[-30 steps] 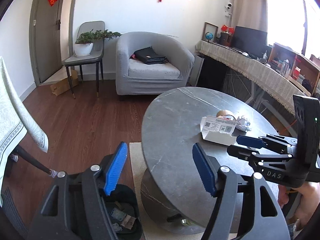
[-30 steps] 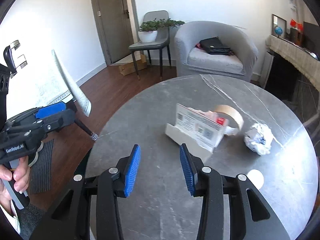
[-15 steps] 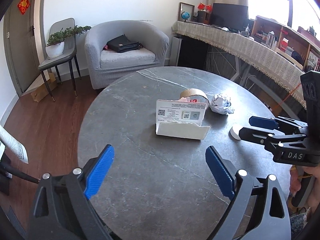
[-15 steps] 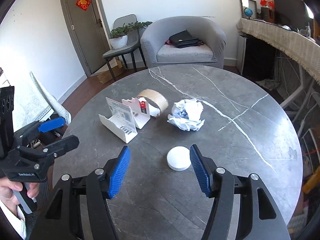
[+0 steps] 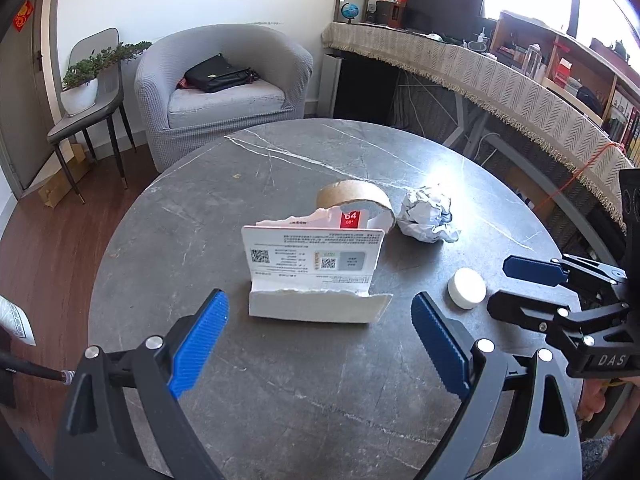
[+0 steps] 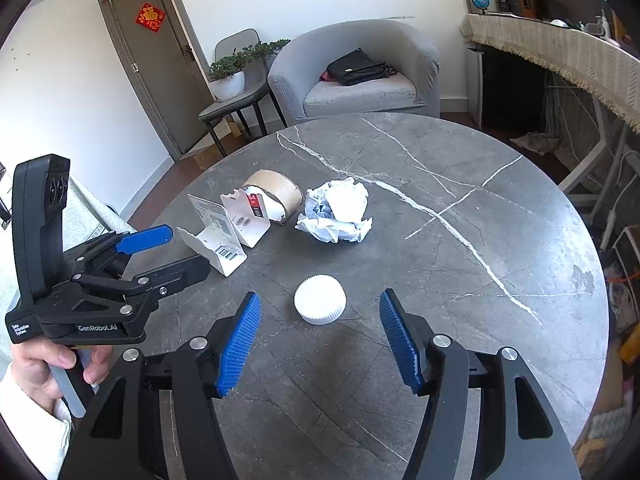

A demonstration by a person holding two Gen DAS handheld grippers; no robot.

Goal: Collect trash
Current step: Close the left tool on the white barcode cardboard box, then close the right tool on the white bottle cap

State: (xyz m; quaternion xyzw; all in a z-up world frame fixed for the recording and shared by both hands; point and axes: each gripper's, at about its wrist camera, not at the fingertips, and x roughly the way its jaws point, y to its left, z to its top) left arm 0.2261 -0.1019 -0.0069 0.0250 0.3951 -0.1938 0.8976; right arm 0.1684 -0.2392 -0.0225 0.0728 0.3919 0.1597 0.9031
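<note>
A torn white cardboard box [image 5: 316, 276] stands open on the round grey marble table [image 5: 280, 380]. Behind it lie a brown tape roll [image 5: 352, 196] and a crumpled white paper ball [image 5: 428, 216]. A white bottle cap [image 5: 467, 288] lies to the right. My left gripper [image 5: 320, 344] is open, just short of the box. My right gripper [image 6: 320, 344] is open, with the cap [image 6: 320, 304] just ahead between its fingers. The right wrist view also shows the box [image 6: 224, 236], roll [image 6: 276, 194] and paper ball [image 6: 338, 212].
A grey armchair [image 5: 224, 88] with a black bag stands beyond the table, a chair with a potted plant [image 5: 80, 88] to its left. A long cloth-covered counter [image 5: 500, 76] runs along the right. A door [image 6: 160, 64] is at the back left.
Both grippers have swung from the table's left edge over the table toward the trash. The left now faces the box, the right has closed in on the white cap and opened wider.
</note>
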